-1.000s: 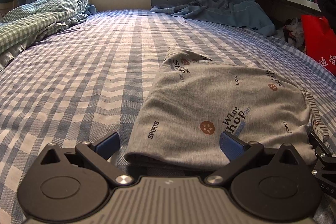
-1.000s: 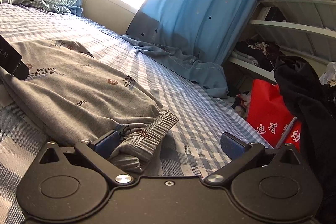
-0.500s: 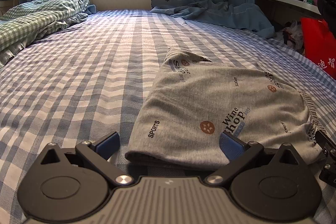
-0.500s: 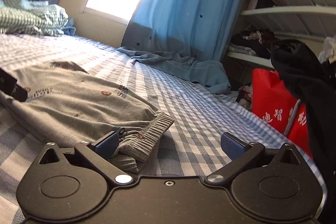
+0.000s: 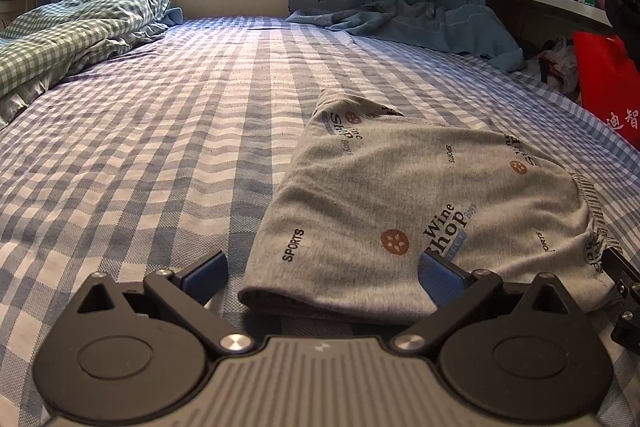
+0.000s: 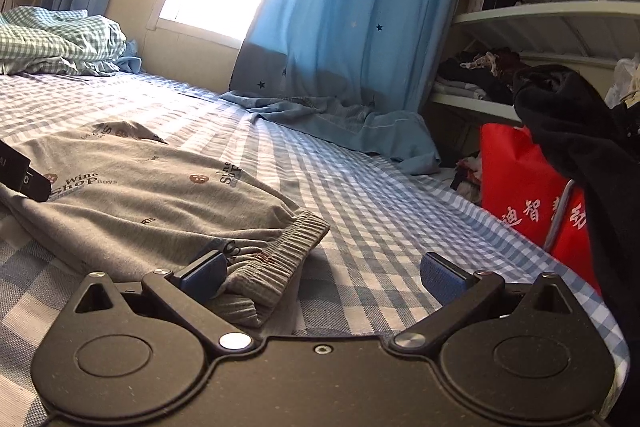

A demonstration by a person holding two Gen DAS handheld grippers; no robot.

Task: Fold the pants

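Grey printed pants point(image 5: 404, 203) lie folded flat on the blue checked bed sheet point(image 5: 152, 155). My left gripper point(image 5: 322, 273) is open at the near folded edge, its jaws wide apart on either side of the left corner. My right gripper point(image 6: 324, 275) is open at the ribbed waistband point(image 6: 280, 251), its left finger point(image 6: 202, 273) against the cloth and its right finger over bare sheet. The pants also show in the right wrist view point(image 6: 136, 199). Each gripper's edge shows in the other's view.
A green checked quilt point(image 5: 72, 39) is bunched at the far left. A blue curtain point(image 6: 352, 27) drapes onto the bed's far end. A red bag point(image 6: 528, 195), shelves of clothes point(image 6: 480, 79) and a dark garment point(image 6: 592, 155) stand off the right side.
Both grippers stay open at the pants' near edge. The right wrist view has tilted and shifted slightly; the pants have not moved.
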